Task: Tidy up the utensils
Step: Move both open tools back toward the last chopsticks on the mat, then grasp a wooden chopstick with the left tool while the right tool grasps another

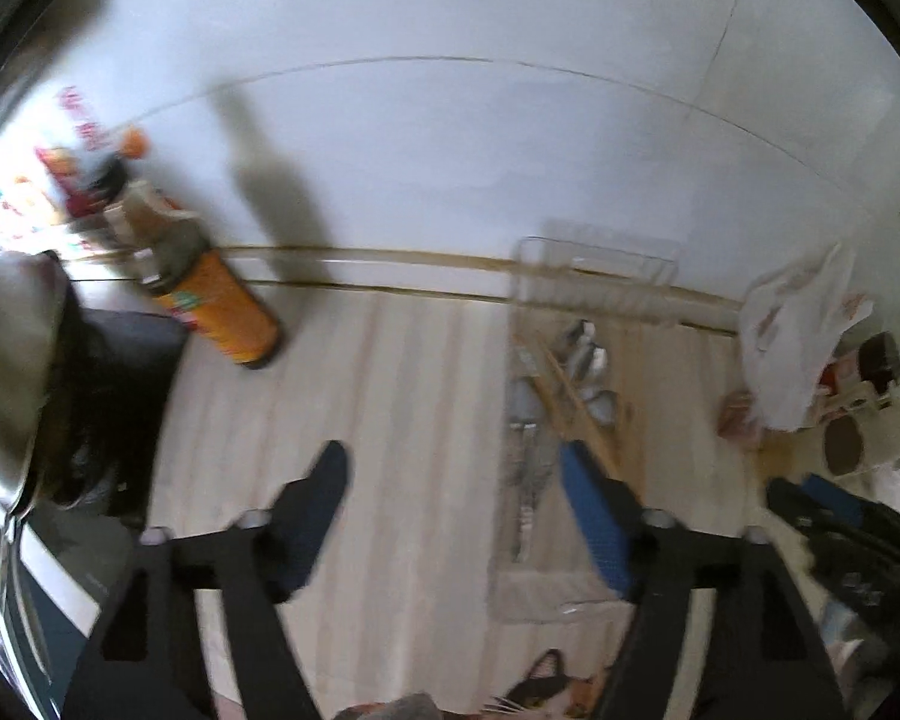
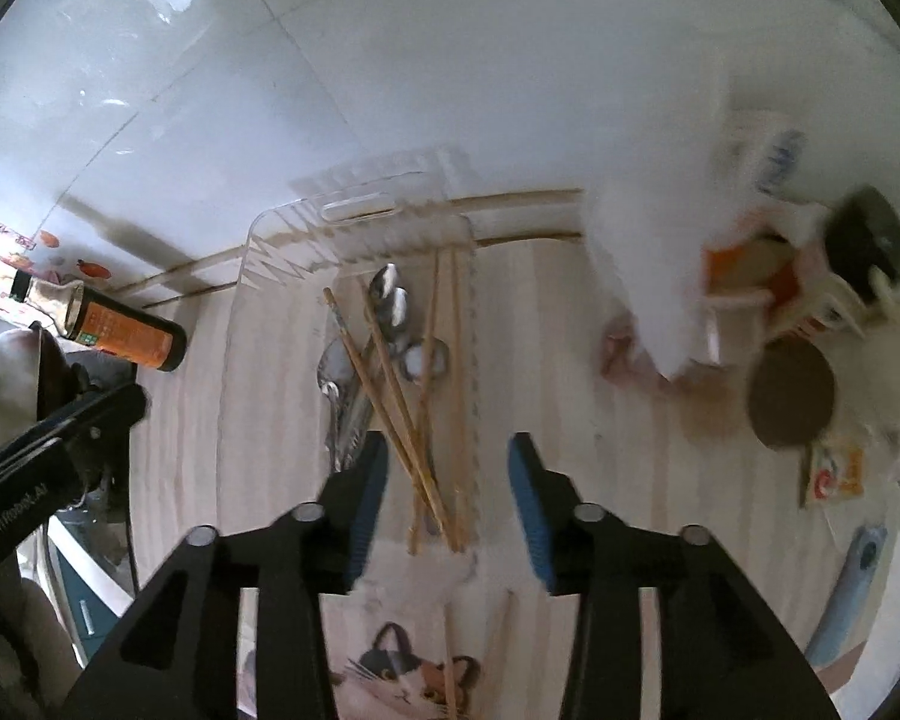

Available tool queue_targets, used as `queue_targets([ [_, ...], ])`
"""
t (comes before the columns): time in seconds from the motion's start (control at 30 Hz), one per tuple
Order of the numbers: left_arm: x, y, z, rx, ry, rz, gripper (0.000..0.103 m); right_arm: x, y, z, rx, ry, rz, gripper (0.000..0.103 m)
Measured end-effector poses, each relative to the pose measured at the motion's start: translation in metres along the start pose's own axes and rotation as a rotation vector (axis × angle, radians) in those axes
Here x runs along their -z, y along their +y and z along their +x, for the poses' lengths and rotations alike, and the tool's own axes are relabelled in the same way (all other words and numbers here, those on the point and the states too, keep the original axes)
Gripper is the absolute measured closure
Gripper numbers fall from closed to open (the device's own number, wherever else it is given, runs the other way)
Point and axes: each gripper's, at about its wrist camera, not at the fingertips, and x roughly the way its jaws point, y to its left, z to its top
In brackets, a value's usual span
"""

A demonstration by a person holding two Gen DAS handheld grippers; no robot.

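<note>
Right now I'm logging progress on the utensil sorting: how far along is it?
Mostly done, it seems: spoons and several chopsticks already lie in the clear plastic tray. Nothing is in hand; the right hand-held gripper and the left hand-held gripper are both open. Left: two chopsticks lie on the cat-print cloth.

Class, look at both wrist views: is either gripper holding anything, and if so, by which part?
Nothing is held. The left gripper and the right gripper are both open with nothing between their fingers; the chopsticks and spoons lie in the clear tray.
</note>
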Motion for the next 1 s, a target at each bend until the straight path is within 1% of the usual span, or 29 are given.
queue_targets([
  [0.03,0.009,0.005,-0.004,-0.013,-0.026,-0.009,0.020,0.005,-0.003,-0.003,0.004,-0.012,0.003,0.047],
  [0.07,0.020,0.010,-0.006,-0.020,-0.050,-0.022,0.018,0.014,-0.008,-0.009,0.010,-0.030,0.008,0.044],
  [0.1,0.028,0.013,-0.007,-0.024,-0.063,-0.030,0.011,0.027,-0.015,-0.012,0.021,-0.050,0.022,0.039],
  [0.13,0.037,0.017,-0.007,-0.028,-0.071,-0.035,0.003,0.037,-0.020,-0.014,0.031,-0.058,0.034,0.037],
  [0.17,0.051,0.021,-0.003,-0.036,-0.072,-0.036,0.000,0.045,-0.025,-0.013,0.038,-0.059,0.039,0.037],
  [0.2,0.061,0.024,0.001,-0.046,-0.066,-0.033,0.000,0.059,-0.030,-0.009,0.048,-0.053,0.046,0.037],
  [0.23,0.070,0.026,0.007,-0.061,-0.050,-0.028,0.000,0.069,-0.034,-0.006,0.055,-0.045,0.053,0.037],
  [0.27,0.084,0.029,0.018,-0.084,-0.014,-0.018,0.000,0.086,-0.039,0.001,0.064,-0.035,0.064,0.037],
  [0.33,0.104,0.032,0.035,-0.103,0.040,-0.004,0.000,0.112,-0.045,0.014,0.074,-0.016,0.068,0.037],
  [0.37,0.116,0.034,0.046,-0.115,0.072,0.002,0.000,0.125,-0.047,0.022,0.070,0.006,0.069,0.037],
  [0.5,0.148,0.036,0.068,-0.188,0.141,0.023,0.000,0.171,-0.048,0.055,0.053,0.107,0.086,0.037],
  [0.57,0.160,0.032,0.075,-0.200,0.156,0.047,0.000,0.188,-0.047,0.067,0.058,0.138,0.088,0.041],
  [0.63,0.169,0.027,0.077,-0.199,0.169,0.065,0.000,0.203,-0.045,0.081,0.064,0.170,0.093,0.052],
  [0.67,0.173,0.022,0.078,-0.197,0.175,0.081,0.000,0.206,-0.044,0.085,0.067,0.181,0.093,0.055],
  [0.7,0.176,0.019,0.078,-0.196,0.177,0.090,0.000,0.211,-0.043,0.091,0.071,0.195,0.092,0.064],
  [0.73,0.178,0.015,0.078,-0.191,0.177,0.101,0.000,0.215,-0.042,0.094,0.083,0.195,0.082,0.069],
  [0.77,0.179,0.009,0.078,-0.184,0.179,0.114,0.000,0.215,-0.039,0.092,0.101,0.177,0.066,0.073],
  [0.8,0.181,0.001,0.078,-0.176,0.183,0.130,0.000,0.216,-0.037,0.092,0.116,0.181,0.048,0.079],
  [0.83,0.183,-0.005,0.077,-0.165,0.185,0.142,0.000,0.217,-0.039,0.091,0.119,0.173,0.052,0.091],
  [0.87,0.186,-0.016,0.075,-0.143,0.188,0.160,0.000,0.218,-0.041,0.090,0.124,0.176,0.061,0.096],
  [0.93,0.188,-0.032,0.074,-0.109,0.197,0.188,0.000,0.219,-0.053,0.087,0.152,0.178,0.086,0.096],
  [1.0,0.194,-0.055,0.076,-0.062,0.228,0.226,0.000,0.221,-0.072,0.082,0.176,0.178,0.121,0.096],
])
